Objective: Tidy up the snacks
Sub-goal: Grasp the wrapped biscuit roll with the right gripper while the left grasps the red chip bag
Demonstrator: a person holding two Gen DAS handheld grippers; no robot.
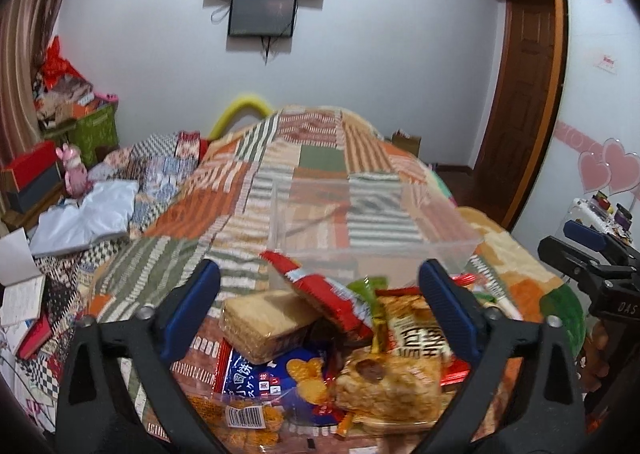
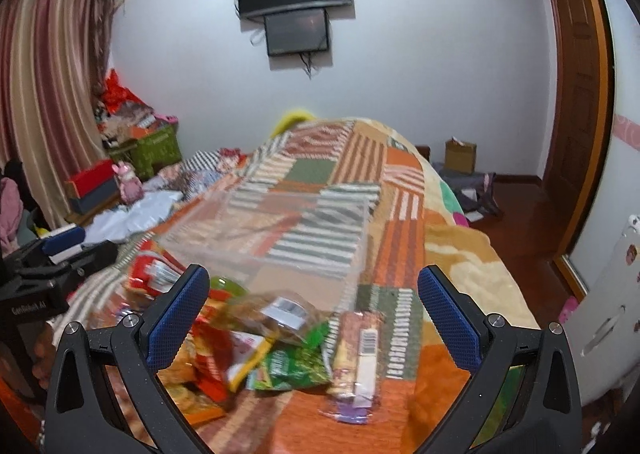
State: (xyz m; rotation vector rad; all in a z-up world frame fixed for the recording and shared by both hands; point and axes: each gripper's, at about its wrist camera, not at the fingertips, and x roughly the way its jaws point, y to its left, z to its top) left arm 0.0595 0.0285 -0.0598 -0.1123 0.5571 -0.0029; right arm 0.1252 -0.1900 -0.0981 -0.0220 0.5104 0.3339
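A heap of snack packets lies on the patchwork blanket (image 1: 288, 158) at the near end of the bed. In the left wrist view my left gripper (image 1: 320, 282) stands open above a wafer pack (image 1: 264, 322), a red packet (image 1: 320, 294), a blue biscuit bag (image 1: 288, 374) and a rice-crisp bar (image 1: 392, 386); nothing is between its pads. Beyond the heap sits a clear plastic box (image 1: 360, 222). My right gripper (image 2: 314, 290) is open over a green packet (image 2: 292, 366) and a long clear-wrapped bar (image 2: 360, 354), holding nothing. The clear box (image 2: 280, 230) lies ahead of it.
Clothes, books and boxes clutter the bed's left side (image 1: 100, 206). A red box and a pink toy (image 2: 128, 182) stand by the curtain. A white cabinet (image 2: 608, 314) is close on the right, with a wooden door (image 2: 576, 94) behind it. Each gripper shows at the other view's edge.
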